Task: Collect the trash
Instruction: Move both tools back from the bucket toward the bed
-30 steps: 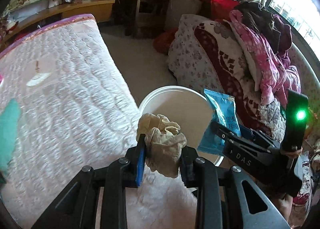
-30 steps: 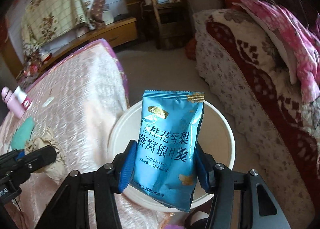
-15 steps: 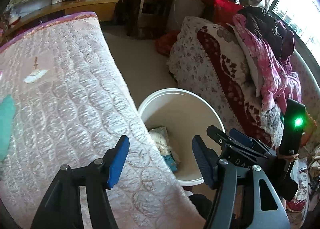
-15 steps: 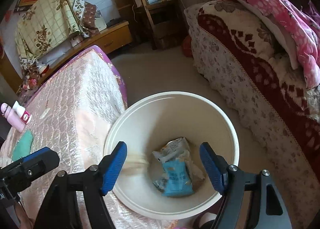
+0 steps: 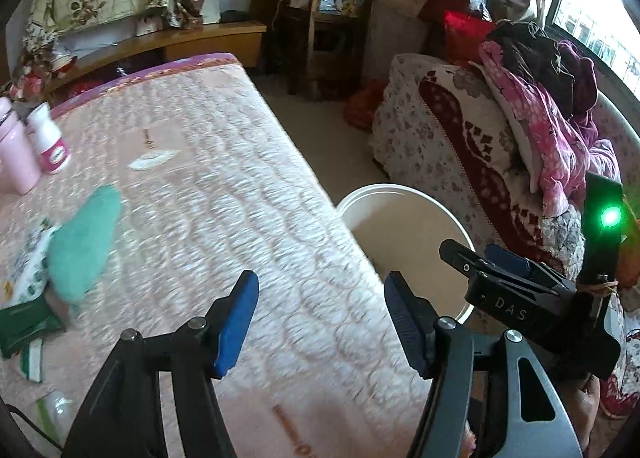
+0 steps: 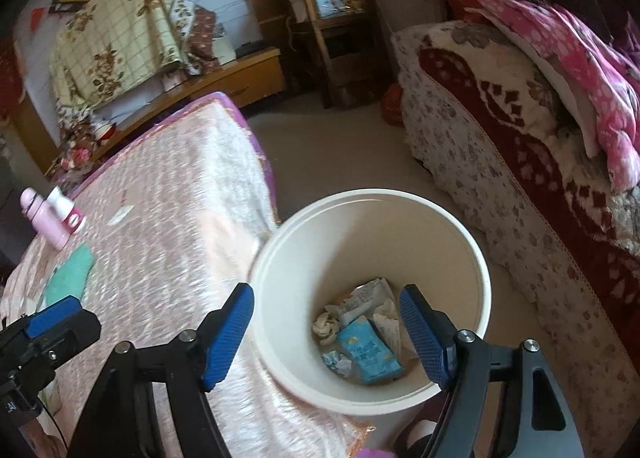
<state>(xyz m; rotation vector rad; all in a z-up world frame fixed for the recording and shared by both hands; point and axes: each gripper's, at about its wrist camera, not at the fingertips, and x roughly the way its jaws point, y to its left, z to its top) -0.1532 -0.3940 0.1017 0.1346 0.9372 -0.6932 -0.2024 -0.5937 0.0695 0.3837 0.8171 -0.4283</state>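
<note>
Both tongs stand apart and empty: the left gripper [image 5: 320,322] has its blue pads spread over the pink quilted mattress [image 5: 208,197], and the right gripper [image 6: 326,334] gapes above the white bucket [image 6: 472,254] with nothing between its fingers. The right wrist view looks straight down into that bucket, and there's the trash at the bottom: a blue snack packet [image 6: 370,352], a crumpled beige wad [image 6: 326,328] just beside it, and torn white wrappers [image 6: 380,298] around them. From the left wrist view, none of that shows, just the bucket's rim and inner wall beside the mattress edge, with the right gripper's black body across its near side. What the left view does give is the mattress top: a teal cloth [image 5: 84,238], a green-and-white packet [image 5: 24,326] half under it, a pink bottle [image 5: 14,161] and a white one [image 5: 50,141] standing together. Some clear plastic [image 5: 52,410] lies near the bottom corner, too blurred to name.
</note>
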